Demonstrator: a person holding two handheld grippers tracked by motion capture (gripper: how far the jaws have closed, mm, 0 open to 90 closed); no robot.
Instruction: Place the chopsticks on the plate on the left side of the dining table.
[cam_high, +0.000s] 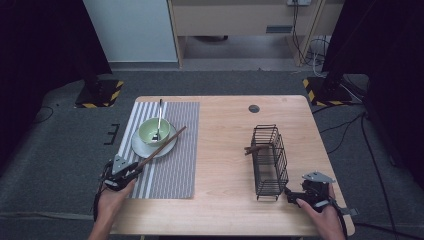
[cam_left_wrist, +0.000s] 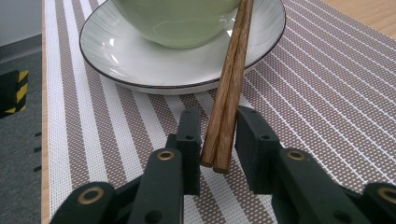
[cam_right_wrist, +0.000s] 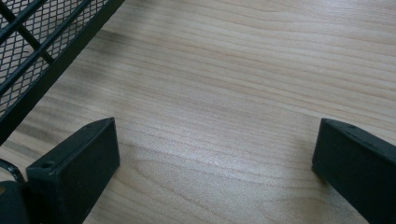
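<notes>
Easing your left gripper (cam_left_wrist: 218, 135) off the chopsticks (cam_left_wrist: 229, 93), keep it low and straight, since its jaws stand just apart from the near ends, with a sliver of gap on each side, so a sideways nudge could roll the pair off the saucer (cam_left_wrist: 140, 65). Your right gripper (cam_right_wrist: 215, 154) rests with jaws spread wide over bare bench (cam_right_wrist: 233, 70) beside the wire basket (cam_right_wrist: 42, 42). The chopsticks lie together, near tips on the striped placemat (cam_left_wrist: 317, 84), long axis running away over the saucer rim beside the green bowl (cam_left_wrist: 182, 23).

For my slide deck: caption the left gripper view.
Left gripper straddling the ends of two wooden chopsticks that lean on a white plate under a green bowl.
</notes>
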